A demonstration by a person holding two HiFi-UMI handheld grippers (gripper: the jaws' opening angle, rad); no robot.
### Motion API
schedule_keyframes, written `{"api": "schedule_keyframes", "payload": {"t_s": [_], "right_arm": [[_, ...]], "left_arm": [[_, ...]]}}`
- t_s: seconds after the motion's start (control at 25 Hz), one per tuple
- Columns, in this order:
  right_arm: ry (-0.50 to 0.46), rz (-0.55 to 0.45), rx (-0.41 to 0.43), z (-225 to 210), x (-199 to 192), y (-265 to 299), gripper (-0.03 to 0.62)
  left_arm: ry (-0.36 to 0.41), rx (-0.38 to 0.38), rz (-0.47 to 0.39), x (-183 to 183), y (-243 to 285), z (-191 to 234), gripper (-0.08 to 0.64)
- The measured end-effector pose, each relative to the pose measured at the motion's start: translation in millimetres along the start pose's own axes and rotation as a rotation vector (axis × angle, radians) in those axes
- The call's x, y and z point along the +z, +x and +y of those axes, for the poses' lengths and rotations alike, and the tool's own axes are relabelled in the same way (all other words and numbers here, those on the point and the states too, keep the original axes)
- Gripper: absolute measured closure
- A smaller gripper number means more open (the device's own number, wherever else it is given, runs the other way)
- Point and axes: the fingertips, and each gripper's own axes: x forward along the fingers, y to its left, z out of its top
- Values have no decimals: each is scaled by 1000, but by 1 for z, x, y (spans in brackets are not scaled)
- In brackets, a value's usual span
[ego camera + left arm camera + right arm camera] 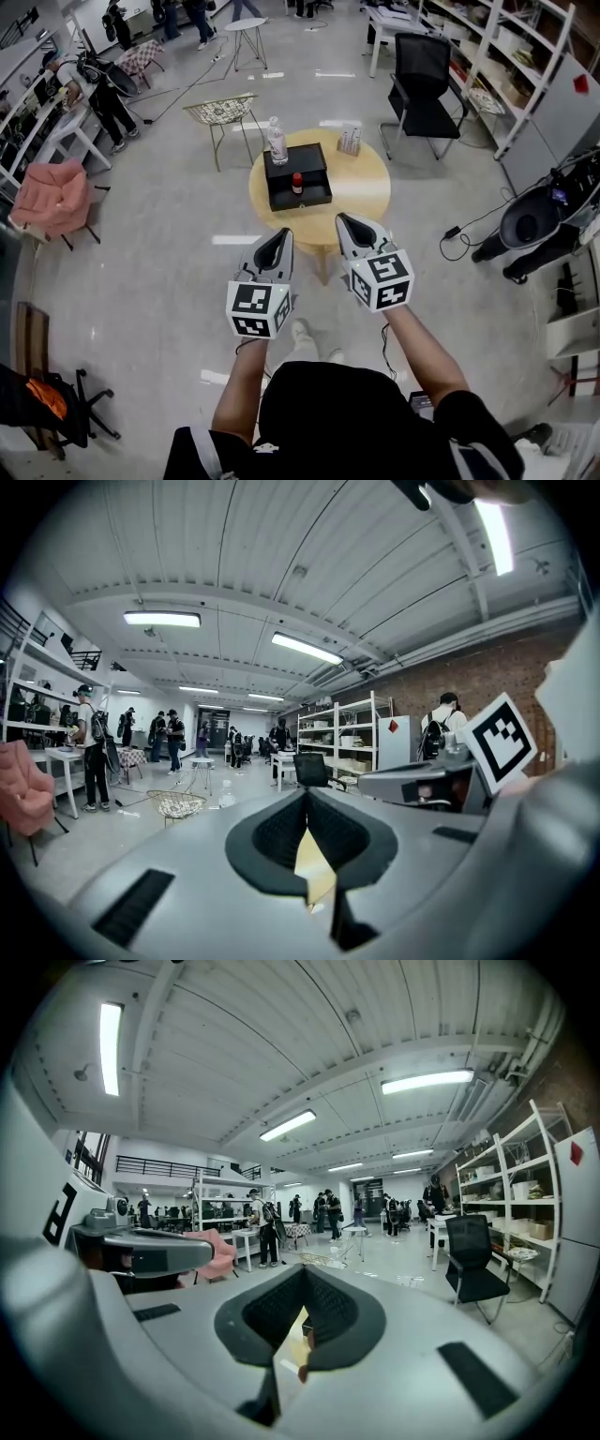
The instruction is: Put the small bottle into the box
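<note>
A small dark bottle with a red cap (297, 183) stands upright at the black box (298, 169) on the round wooden table (361, 187). I cannot tell whether it is inside the box or on top of it. Both grippers hang in front of the table's near edge, well short of the box. My left gripper (284, 234) is shut with nothing in it, its jaws meeting at a point (307, 796). My right gripper (345, 220) is also shut and empty (303, 1271). Through the gap under each pair of jaws only a sliver of the table shows.
A clear plastic bottle (277, 141) stands at the box's far left corner, and a small clear stand (350, 140) at the table's far right. A black office chair (422, 84), a wire chair (221, 111), a pink chair (52, 197), shelving (506, 56) and floor cables surround the table. People stand at the back.
</note>
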Motion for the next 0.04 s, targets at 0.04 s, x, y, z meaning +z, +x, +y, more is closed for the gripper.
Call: {"api": "schedule_keyframes", "payload": {"t_s": [0.04], "right_arm": [[1,-2,1,1,-1,-4,589]], "left_arm": [[0,1,0,-1,-3,-3,548]]}}
